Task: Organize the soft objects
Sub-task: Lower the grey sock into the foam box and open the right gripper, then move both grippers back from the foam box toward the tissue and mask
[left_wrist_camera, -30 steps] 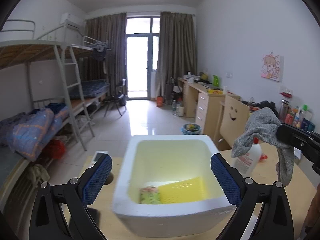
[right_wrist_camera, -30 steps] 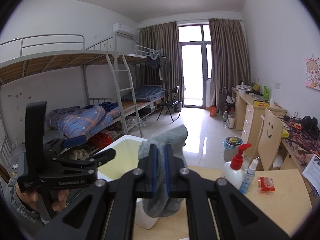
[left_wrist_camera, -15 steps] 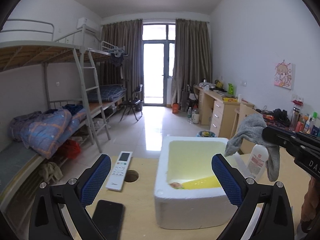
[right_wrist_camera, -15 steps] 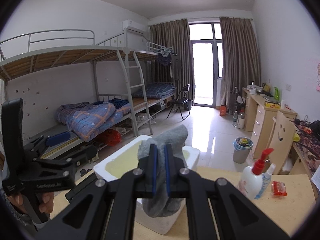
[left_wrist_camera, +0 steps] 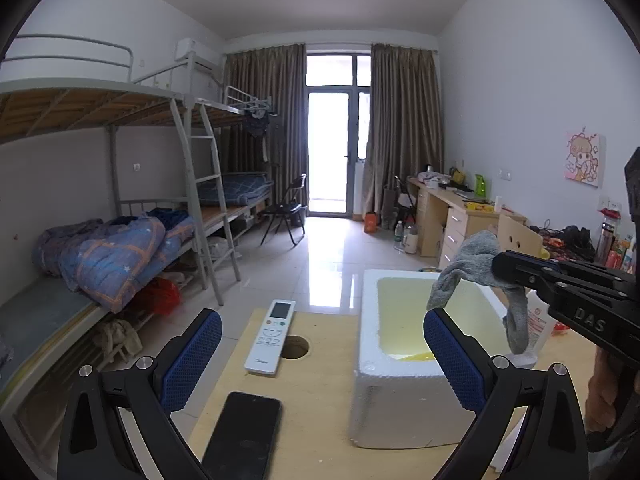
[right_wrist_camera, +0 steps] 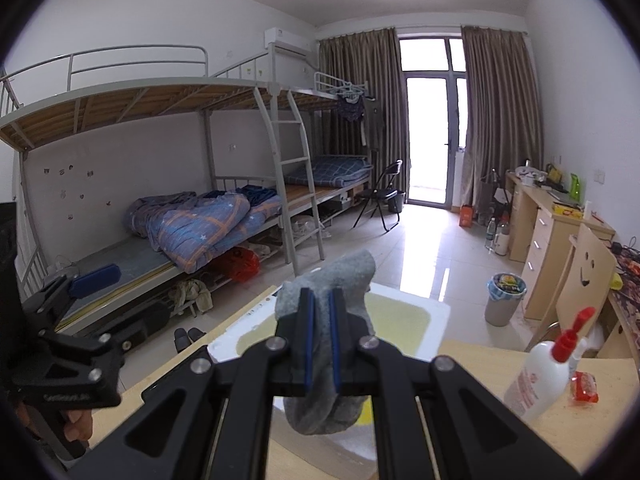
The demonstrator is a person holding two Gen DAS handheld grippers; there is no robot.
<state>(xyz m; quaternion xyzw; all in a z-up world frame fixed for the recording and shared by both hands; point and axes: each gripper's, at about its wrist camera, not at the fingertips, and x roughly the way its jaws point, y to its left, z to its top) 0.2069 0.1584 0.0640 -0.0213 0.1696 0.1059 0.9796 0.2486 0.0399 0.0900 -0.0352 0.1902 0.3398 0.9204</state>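
- The right tongs are clamped on a grey sock; its blue pads press the cloth from both sides.
- The sock bunches above the pads and hangs in a limp fold below them.
- In the left wrist view the sock hangs over the far right part of the white foam box, above its rim.
- The box stands on the table; its inside is pale yellow, and a yellow thing shows at the bottom, mostly hidden by the near wall.
- The left tongs stand wide apart with nothing between the pads; the right pad overlaps the box in this view, but I cannot tell whether it touches.
- A white remote lies on the table left of the box, beside a round hole in the tabletop.
- A dark phone lies nearer, screen up.
- A white pump bottle with a red nozzle stands right of the box, a small red packet just beside it.
- A hand grips the left tool's handle at the lower left of the right wrist view.
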